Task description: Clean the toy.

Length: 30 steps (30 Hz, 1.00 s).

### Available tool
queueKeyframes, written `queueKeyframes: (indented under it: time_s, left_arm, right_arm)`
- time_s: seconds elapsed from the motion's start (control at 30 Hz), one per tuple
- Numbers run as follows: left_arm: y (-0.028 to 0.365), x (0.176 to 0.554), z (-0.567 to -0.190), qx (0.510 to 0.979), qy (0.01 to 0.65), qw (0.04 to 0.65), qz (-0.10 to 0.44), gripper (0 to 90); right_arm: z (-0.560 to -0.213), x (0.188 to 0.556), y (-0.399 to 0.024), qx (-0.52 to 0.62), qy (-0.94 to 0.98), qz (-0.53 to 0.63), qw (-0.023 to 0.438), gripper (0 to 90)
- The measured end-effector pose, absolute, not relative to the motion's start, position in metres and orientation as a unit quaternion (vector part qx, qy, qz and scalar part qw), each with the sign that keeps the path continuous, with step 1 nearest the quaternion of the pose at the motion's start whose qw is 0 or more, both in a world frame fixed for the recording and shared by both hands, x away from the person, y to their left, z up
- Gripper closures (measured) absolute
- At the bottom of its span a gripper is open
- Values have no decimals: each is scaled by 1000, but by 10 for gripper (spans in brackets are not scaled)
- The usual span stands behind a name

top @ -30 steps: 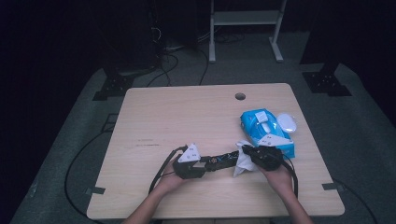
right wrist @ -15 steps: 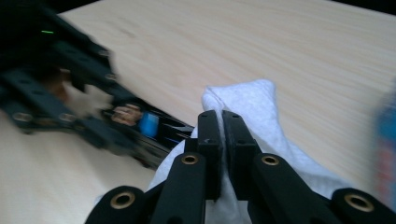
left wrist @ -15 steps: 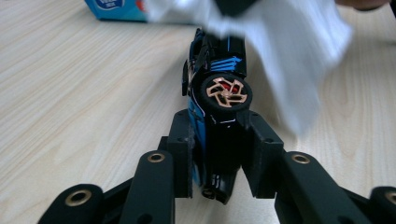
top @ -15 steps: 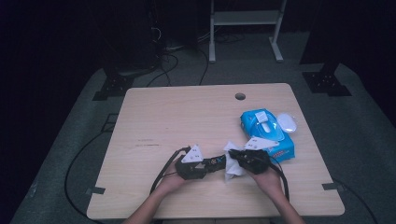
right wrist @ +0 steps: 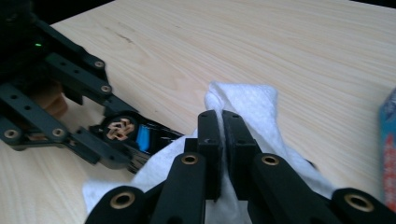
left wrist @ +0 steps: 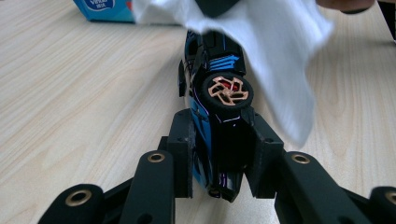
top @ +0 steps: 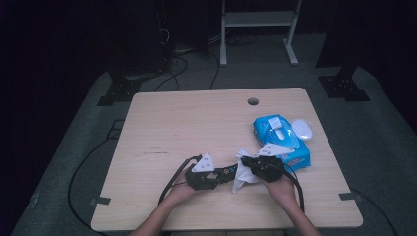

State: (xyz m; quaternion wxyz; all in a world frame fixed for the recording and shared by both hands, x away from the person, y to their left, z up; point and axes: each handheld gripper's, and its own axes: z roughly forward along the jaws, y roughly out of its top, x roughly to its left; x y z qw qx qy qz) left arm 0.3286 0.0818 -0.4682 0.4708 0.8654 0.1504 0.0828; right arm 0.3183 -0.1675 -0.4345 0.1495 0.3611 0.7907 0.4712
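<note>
A black and blue toy car (left wrist: 219, 93) with a copper-spoked wheel lies on its side, and my left gripper (left wrist: 219, 154) is shut on its rear, one pad on each flank. In the high view the left gripper (top: 227, 173) points right near the table's front edge. My right gripper (right wrist: 221, 126) is shut on a white wipe (right wrist: 247, 105). The wipe (left wrist: 280, 56) hangs over the car's front end. From above, the right gripper (top: 247, 166) faces the left one, with the wipe (top: 241, 176) between them. The car (right wrist: 135, 137) sits just left of the wipe.
A blue pack of wipes (top: 282, 140) lies on the wooden table (top: 196, 123) right behind the right hand, with a white oval object (top: 302, 129) beside it. A cable hole (top: 253, 101) sits near the far edge. Cables trail from both grippers toward the front edge.
The right gripper has carried the wipe leftward from beside the blue pack onto the front of the car. The left gripper and the car have stayed in place.
</note>
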Motion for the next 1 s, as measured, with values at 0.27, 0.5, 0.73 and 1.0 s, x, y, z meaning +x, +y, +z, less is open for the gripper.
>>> queueKeyframes:
  time_s: [0.27,0.5,0.73,1.0]
  left_arm:
    - [82,328,-468,866,151,470,84,674]
    - [83,328,-468,866,148,470,83,680]
    - [81,329,-468,866,149,470,80,677]
    - [78,328,-466,866,150,470,82,608]
  right_arm:
    - [-434,304,-121,287,820,481,117,859]
    - [-430,312,-153,325,812,455,166,859]
    - [-432,321,-187,378,785,458,175,859]
    - [-436,310,-151,312,814,470,139,859]
